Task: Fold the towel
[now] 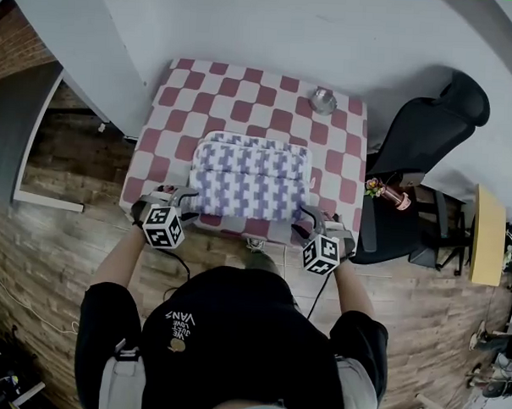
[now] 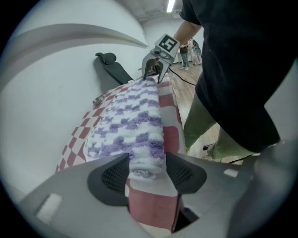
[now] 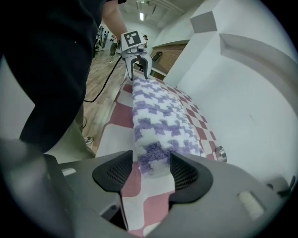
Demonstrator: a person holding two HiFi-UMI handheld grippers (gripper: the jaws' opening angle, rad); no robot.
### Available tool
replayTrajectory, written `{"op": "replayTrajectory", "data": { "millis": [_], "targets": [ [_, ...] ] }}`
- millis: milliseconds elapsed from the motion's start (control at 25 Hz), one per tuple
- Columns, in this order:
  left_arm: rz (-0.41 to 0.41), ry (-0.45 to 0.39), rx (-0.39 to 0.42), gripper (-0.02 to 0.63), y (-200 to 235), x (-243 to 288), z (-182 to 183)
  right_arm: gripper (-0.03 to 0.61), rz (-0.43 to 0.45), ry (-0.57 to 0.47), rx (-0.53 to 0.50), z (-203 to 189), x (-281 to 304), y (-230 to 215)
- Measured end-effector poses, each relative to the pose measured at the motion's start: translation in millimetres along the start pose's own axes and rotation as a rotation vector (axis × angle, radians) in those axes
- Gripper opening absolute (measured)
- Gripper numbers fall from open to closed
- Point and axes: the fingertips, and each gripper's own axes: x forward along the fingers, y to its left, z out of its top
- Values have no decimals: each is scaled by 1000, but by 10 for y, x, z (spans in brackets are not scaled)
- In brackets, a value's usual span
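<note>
Left gripper [image 2: 146,174] fingers: the jaws stand apart. The dark ribbed pads [image 2: 114,175] sit on either side of one end of the towel's thick folded edge, close against it, with no squeeze showing.
Right gripper [image 3: 151,174] fingers: these jaws are also apart. The pads [image 3: 186,174] flank the other end of the same folded edge, and the cloth between them is not pinched in.
Gripper positions: from the head view, the left gripper [image 1: 187,200] and right gripper [image 1: 311,219] are at the towel's two near corners, both pointing down and away from the person.
Towel [image 1: 253,178]: white with a purple checked pattern. It lies folded into a wide rectangle on the near half of the table, its thick edge along the side closest to the person.
Table [image 1: 244,89]: covered with a red and white checked cloth and standing against a pale wall.
On the table: a small round metal object [image 1: 322,99] sits near the far edge, well apart from the towel.
Person: stands at the near edge in a black shirt, arms reaching forward.
Surroundings: a black chair [image 1: 429,122] stands to the right of the table, on a wooden floor.
</note>
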Motion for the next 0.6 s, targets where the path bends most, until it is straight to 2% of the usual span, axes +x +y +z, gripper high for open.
{"op": "replayTrajectory", "data": {
  "millis": [240, 400, 440, 480, 600],
  "targets": [
    [-51, 67, -11, 222, 30, 147, -130, 245, 76, 56, -36, -151, 241, -39],
    [-67, 72, -56, 222, 74, 174, -137, 237, 139, 50, 26, -178, 278, -48],
    [-68, 73, -71, 221, 82, 176, -140, 220, 134, 46, 46, -178, 282, -69],
    [-68, 75, -85, 216, 91, 178, -142, 137, 123, 43, 63, -175, 288, -97],
    [-72, 74, -124, 170, 125, 166, -131, 83, 103, 48, 94, -152, 283, -145]
  ]
}}
